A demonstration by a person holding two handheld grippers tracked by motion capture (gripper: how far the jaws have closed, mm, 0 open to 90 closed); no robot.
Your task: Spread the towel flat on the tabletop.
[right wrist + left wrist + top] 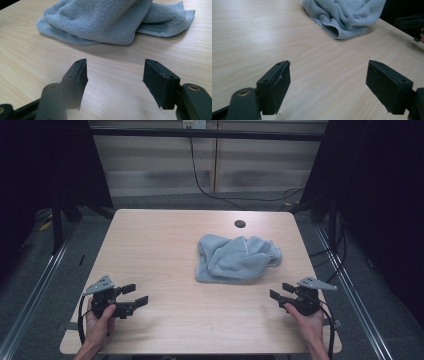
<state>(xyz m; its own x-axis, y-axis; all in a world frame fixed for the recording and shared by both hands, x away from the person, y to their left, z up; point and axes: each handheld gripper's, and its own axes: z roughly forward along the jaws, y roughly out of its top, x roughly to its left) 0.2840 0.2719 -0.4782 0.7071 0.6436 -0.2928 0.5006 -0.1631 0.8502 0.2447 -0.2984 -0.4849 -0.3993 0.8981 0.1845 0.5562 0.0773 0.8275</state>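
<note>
The counter is a pale wood-grain top with rounded corners and a small round dark hole near its far edge. A crumpled grey-blue towel lies directly on it, ahead of both pairs of jaws, nearer the right pair; bare wood lies under the jaws

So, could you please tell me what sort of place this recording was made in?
It looks like a lab or test bench rather than a home: a bare wooden table with a cable hole, black curtains at both sides, and cables trailing across the floor. A grey towel lies crumpled on the table.
</note>
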